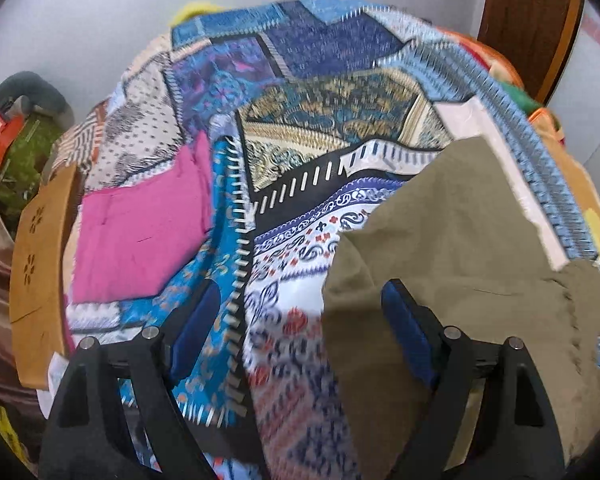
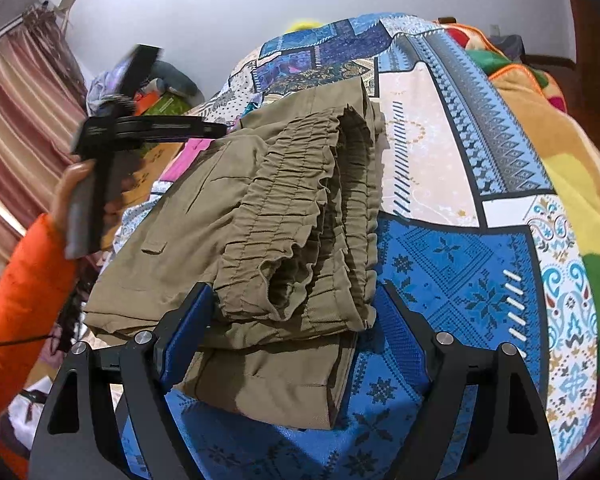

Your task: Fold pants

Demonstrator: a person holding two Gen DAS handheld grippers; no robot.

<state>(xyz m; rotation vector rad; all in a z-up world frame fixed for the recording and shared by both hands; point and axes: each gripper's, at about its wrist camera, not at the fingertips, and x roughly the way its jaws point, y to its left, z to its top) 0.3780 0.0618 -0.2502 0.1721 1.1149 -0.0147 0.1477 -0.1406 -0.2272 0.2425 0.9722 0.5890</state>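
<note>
A white wall stands behind a bed (image 2: 460, 248) spread with a patchwork sheet of blue, cream and navy prints; a striped curtain (image 2: 16, 128) hangs at the left of the right wrist view, and an orange and yellow blanket (image 2: 572, 184) is heaped along the bed's far right side.

The pants (image 2: 260, 216), olive-khaki, lie folded in a thick stack on the sheet, their gathered waistband layers facing the right gripper (image 2: 292, 320). That gripper points down at the near end of the stack, its blue pads spread wide. The left pad overlaps the stack's near left edge, while the right pad stands just beside the waistband over blue sheet. Neither pad presses the cloth.

The left gripper (image 1: 300, 320) also has its jaws wide apart with nothing held. Between them lies patterned sheet and the near left edge of the pants (image 1: 452, 240); its right pad shows against the khaki, and its left pad is over blue sheet. A pink cloth (image 1: 140, 232) lies to the left, well apart from the pants.

In the right wrist view the left gripper (image 2: 204, 130) shows from outside, held by a hand (image 2: 70, 196) in an orange sleeve (image 2: 20, 300), above the pants' far left side.
</note>
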